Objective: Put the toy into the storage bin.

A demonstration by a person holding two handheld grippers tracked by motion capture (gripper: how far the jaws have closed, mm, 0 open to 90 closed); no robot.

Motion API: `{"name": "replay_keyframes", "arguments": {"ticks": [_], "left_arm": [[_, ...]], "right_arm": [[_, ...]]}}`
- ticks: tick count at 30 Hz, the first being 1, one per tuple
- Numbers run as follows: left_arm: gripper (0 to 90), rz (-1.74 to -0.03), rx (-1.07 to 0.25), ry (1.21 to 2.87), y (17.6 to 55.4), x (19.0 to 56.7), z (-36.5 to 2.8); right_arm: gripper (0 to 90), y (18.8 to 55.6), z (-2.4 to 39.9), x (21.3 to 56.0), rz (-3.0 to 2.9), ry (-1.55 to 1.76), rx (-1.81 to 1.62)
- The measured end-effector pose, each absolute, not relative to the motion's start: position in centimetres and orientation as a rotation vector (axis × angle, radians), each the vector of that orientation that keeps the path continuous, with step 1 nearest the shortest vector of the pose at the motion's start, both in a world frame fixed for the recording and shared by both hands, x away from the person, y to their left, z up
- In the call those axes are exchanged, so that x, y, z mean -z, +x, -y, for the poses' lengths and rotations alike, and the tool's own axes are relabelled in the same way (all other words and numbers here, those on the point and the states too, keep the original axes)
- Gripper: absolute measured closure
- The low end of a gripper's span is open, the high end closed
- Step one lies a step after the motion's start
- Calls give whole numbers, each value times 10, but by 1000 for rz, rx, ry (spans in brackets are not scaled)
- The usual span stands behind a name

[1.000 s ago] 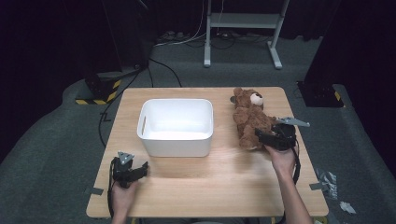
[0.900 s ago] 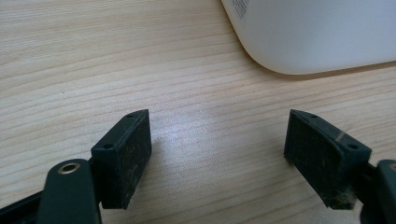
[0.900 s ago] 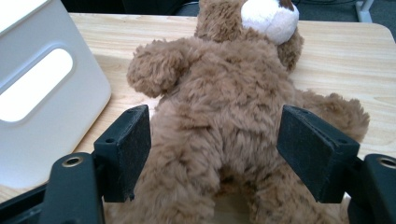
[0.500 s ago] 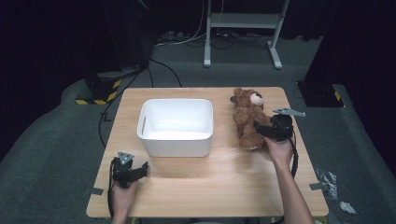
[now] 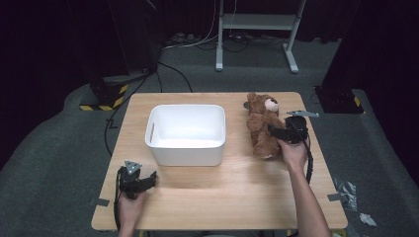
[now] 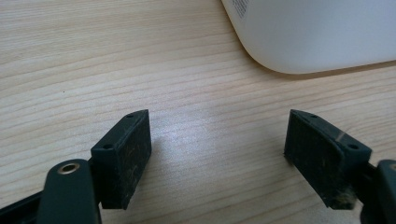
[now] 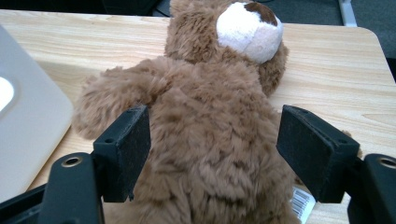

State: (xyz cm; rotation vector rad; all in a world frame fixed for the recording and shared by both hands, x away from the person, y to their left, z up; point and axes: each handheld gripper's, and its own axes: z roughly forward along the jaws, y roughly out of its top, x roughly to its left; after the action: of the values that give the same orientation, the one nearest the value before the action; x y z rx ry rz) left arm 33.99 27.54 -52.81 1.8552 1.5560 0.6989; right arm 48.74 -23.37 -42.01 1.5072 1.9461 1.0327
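Note:
A brown teddy bear (image 5: 261,123) lies on its back on the right half of the wooden table (image 5: 222,192), head toward the far edge. My right gripper (image 5: 273,130) reaches in from the bear's right side. In the right gripper view its jaws stand wide on either side of the bear's torso (image 7: 205,130), with the white muzzle above them. My right gripper (image 7: 212,140) is open, its pads not squeezing the fur. My left gripper (image 5: 150,177) rests open near the table's front left, above bare wood (image 6: 217,149).
A white plastic bin (image 5: 185,148) stands mid-table, left of the bear; its corner shows in the left gripper view (image 6: 317,32) and its side in the right gripper view (image 7: 23,116). A paper tag (image 7: 302,203) sticks out by the bear's lower body.
My right hand has slid away from the person along the bear, from near its legs up to its torso. The left hand has stayed put.

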Motion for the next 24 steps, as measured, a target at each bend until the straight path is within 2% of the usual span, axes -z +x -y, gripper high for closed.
{"name": "replay_keyframes", "arguments": {"ticks": [24], "left_arm": [[225,-1559,-700,1854,340,528,-275]], "right_arm": [[226,530,216,412,-1969,1538,-977]]}}
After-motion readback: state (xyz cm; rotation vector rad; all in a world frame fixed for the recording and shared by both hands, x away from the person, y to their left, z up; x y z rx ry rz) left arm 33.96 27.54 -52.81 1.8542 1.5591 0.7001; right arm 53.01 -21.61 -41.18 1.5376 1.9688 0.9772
